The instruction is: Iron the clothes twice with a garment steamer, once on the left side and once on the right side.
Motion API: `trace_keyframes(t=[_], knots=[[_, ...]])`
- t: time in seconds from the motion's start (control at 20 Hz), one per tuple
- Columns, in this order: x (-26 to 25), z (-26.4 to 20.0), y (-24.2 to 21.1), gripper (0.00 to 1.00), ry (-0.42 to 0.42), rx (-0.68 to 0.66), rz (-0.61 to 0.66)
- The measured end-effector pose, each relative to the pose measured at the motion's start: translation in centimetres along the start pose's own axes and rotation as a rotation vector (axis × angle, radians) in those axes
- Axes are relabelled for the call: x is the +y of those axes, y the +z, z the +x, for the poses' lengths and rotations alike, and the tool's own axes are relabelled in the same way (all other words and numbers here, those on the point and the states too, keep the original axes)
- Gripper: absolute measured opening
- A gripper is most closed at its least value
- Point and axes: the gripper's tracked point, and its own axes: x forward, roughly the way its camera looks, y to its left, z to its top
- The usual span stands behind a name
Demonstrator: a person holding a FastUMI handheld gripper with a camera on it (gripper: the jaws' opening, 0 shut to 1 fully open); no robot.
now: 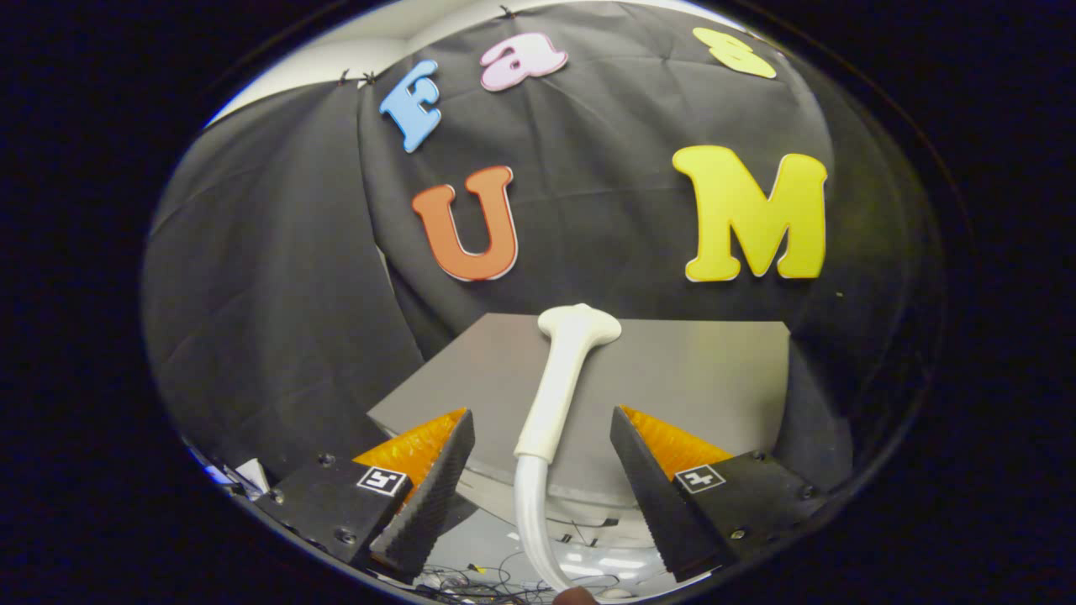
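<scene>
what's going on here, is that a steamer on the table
Yes. A white garment steamer head lies on a grey table with its hose trailing back toward the camera. A person's handheld tool is open, its fingers on either side of the steamer's handle without touching it. Nothing is gripped yet, so steaming has not begun. A fingertip shows near the hose end.

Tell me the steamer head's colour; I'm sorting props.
Creamy white, clearest in the gripper view: steamer head between the open gripper.

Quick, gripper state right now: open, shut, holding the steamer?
Gripper: open, fingers spread on either side of the steamer handle, neither one touching it; not holding anything.
</scene>
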Motion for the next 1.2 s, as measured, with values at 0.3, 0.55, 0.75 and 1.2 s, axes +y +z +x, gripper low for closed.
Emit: trace_keyframes(t=[0.3,0.55,0.75,1.2], knots=[[-0.6,7.1,-1.5,0.95,-0.077,0.153,-0.017],[-1.0,8.5,-1.9,0.68,-0.129,0.193,-0.04],[-0.4,8.5,-1.9,0.47,-0.109,0.205,0.002],[1.9,2.9,1.0,0.3,0.064,0.133,0.06]])
